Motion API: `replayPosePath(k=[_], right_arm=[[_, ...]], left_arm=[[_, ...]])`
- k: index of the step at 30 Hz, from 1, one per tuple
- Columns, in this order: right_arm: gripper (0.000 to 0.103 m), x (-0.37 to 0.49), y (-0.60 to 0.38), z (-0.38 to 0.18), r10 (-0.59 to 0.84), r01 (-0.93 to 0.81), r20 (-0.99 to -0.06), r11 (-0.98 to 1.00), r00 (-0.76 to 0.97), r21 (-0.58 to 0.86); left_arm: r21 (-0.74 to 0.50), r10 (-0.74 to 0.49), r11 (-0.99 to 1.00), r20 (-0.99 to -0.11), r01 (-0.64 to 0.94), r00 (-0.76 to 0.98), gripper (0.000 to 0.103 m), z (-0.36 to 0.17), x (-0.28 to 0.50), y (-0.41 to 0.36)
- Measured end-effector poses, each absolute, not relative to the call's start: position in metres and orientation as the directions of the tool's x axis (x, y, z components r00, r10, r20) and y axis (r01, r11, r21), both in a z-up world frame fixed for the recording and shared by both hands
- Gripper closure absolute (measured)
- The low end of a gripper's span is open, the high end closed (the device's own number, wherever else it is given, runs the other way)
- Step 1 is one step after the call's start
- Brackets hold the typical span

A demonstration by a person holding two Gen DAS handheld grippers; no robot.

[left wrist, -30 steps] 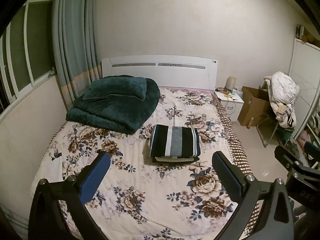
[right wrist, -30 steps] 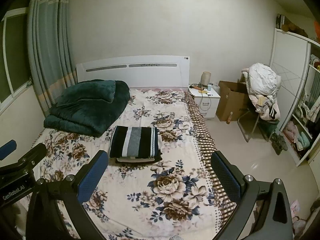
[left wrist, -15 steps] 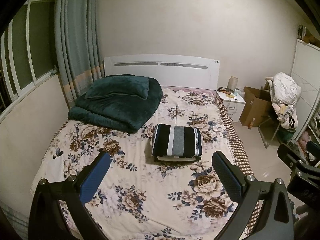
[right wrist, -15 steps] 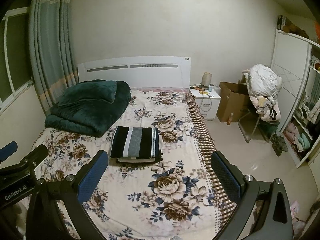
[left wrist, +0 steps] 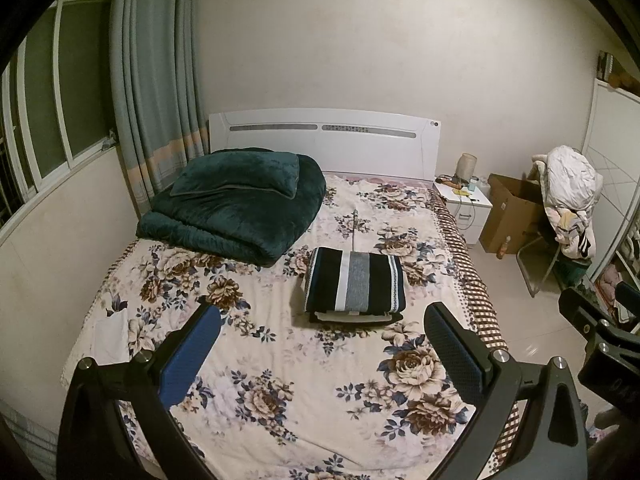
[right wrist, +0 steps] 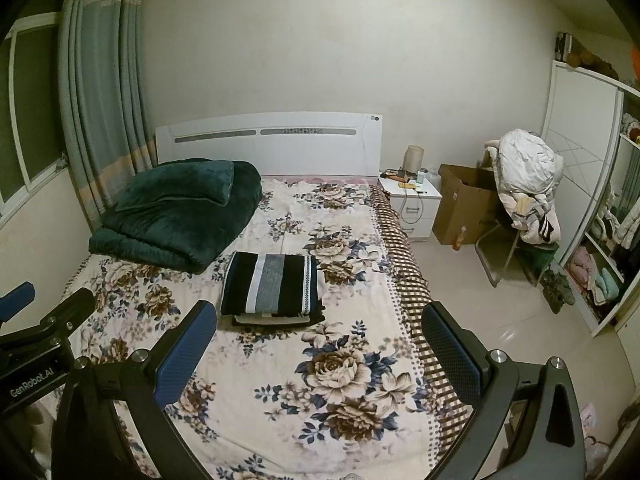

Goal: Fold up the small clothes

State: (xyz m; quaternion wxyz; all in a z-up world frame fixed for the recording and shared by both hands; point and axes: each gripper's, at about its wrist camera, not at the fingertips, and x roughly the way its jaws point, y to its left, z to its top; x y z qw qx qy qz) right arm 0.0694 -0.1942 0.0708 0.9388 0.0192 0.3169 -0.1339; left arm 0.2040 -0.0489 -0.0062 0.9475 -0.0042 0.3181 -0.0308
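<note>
A folded stack of clothes, topped by a black, white and grey striped garment (left wrist: pixel 354 284), lies on the floral bed sheet (left wrist: pixel 280 380) in the middle of the bed; it also shows in the right wrist view (right wrist: pixel 274 288). My left gripper (left wrist: pixel 322 354) is open and empty, held above the foot of the bed, well short of the stack. My right gripper (right wrist: pixel 320 354) is open and empty too, beside the left one, over the bed's right side. Part of the right gripper (left wrist: pixel 600 340) shows at the left view's right edge.
A folded dark green quilt with pillow (left wrist: pixel 236 208) sits at the bed's head on the left. A white nightstand (right wrist: pixel 414 204), a cardboard box (right wrist: pixel 464 208), a chair piled with clothes (right wrist: pixel 524 192) and an open wardrobe (right wrist: pixel 600 240) stand to the right. Curtain and window are on the left.
Both grippers have drawn back and risen slightly from the bed, staying open. The folded stack has not moved.
</note>
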Motion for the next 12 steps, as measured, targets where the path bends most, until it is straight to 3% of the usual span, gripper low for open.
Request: replayPosePath(k=[12], right_arm=[[0.000,0.0678,-0.1925,0.0693,-0.241,0.265,-0.601,0.963,0.762,-0.050]], left_arm=[[-0.010,-0.042,0.999,-0.591,0.045,0.806,0.000,-0.0039,0.2024,-0.0442]])
